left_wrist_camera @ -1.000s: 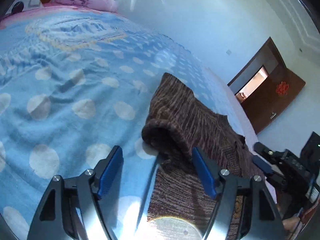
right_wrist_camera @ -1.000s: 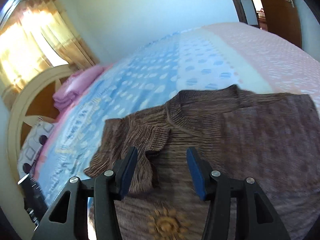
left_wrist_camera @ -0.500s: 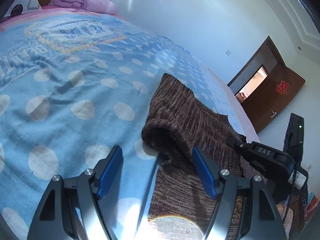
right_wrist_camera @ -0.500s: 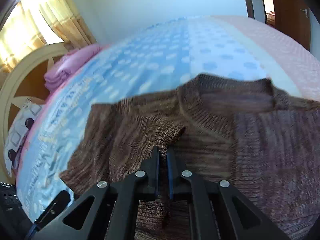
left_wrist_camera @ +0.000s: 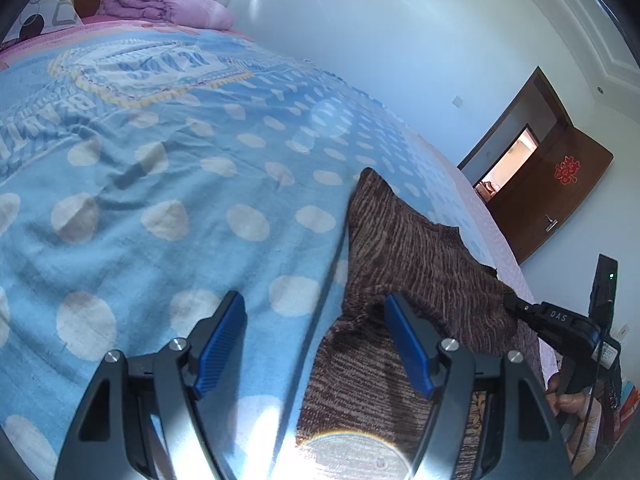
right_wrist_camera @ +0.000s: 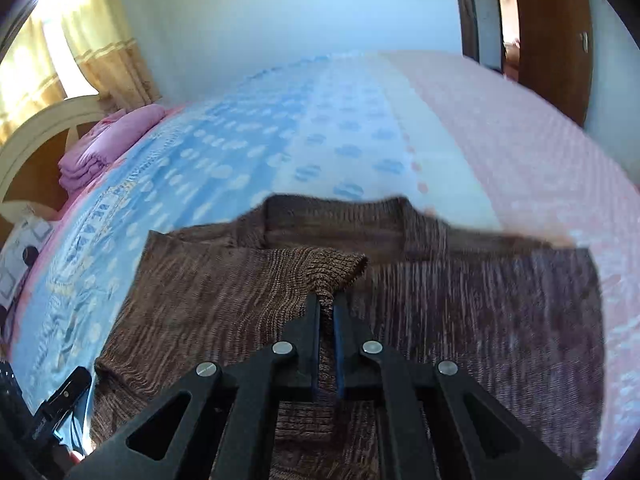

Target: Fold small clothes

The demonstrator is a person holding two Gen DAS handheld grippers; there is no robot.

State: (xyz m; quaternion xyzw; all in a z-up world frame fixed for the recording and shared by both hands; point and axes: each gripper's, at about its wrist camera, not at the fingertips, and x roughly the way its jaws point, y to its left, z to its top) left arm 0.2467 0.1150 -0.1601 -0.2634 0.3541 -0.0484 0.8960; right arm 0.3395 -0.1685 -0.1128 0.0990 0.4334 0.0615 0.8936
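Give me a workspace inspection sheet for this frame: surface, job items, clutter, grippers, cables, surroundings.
Surface: bed with a blue polka-dot cover; pink dotted section toward the door side.
Job's things: brown knit sweater lying flat, its sleeve drawn over the body.
Clutter: folded purple blanket and a patterned pillow at the headboard.
Grippers: left gripper open, nothing between the pads; right gripper shut on the sleeve cuff.
Cables: thin black cable by the hand on the right gripper.
Surroundings: brown door open, curtained window, pale walls.
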